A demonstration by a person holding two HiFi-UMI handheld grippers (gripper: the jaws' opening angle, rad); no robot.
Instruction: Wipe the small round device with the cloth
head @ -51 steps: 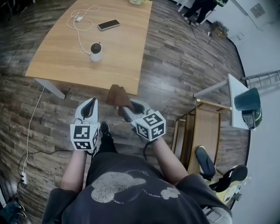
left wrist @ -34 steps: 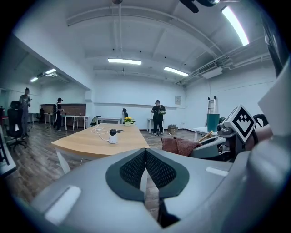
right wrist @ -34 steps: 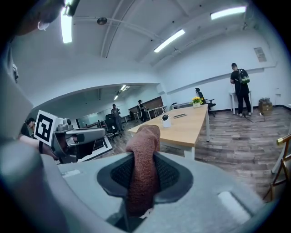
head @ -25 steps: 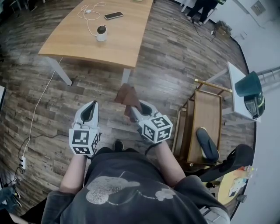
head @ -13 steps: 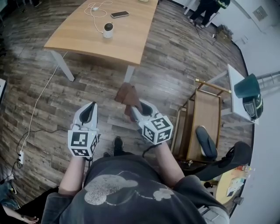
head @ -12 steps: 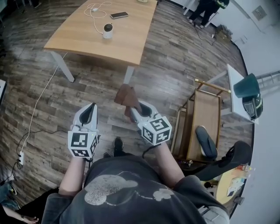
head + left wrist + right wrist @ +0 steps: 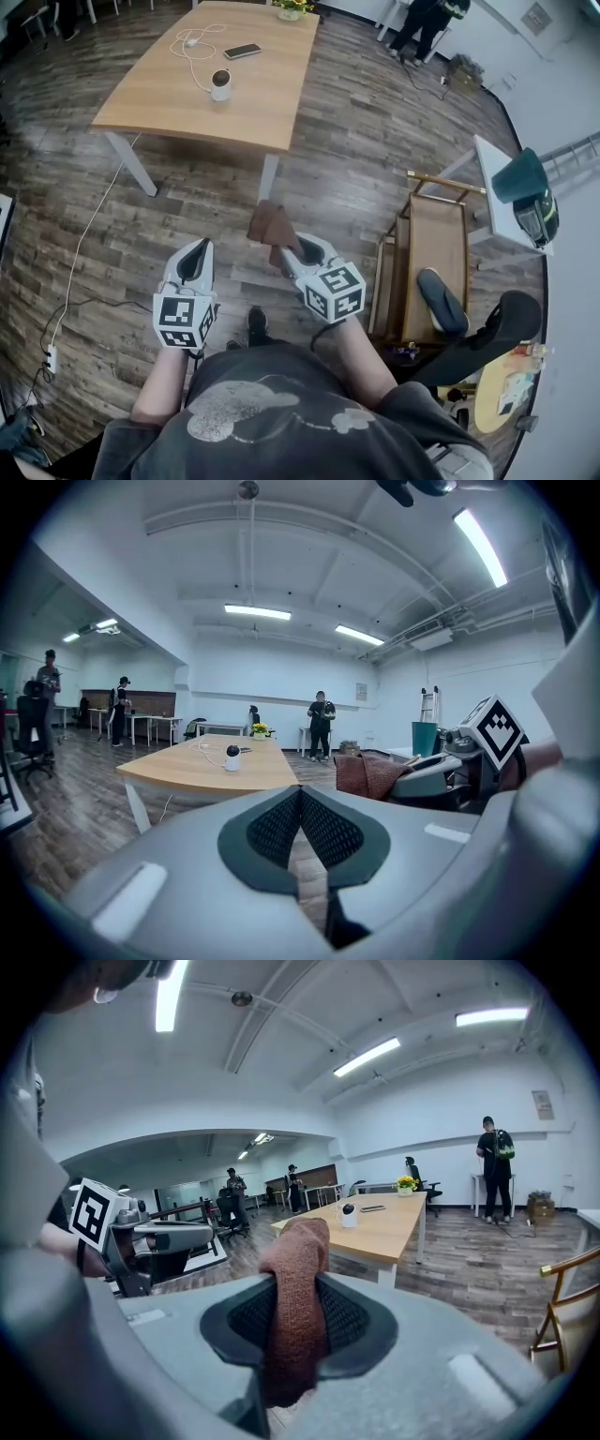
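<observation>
Brown cloth [image 7: 298,1288] sits pinched in the fingers of the right gripper [image 7: 298,1321]; the left gripper [image 7: 300,803] has its fingers pressed together.

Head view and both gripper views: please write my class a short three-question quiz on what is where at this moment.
1. Which gripper holds the cloth?
2. True or false: the device stands on the table.
3. The left gripper is: A wide open; B shut on nothing; C shut on a phone.

Key: 1 the right gripper; 2 true; 3 B.
</observation>
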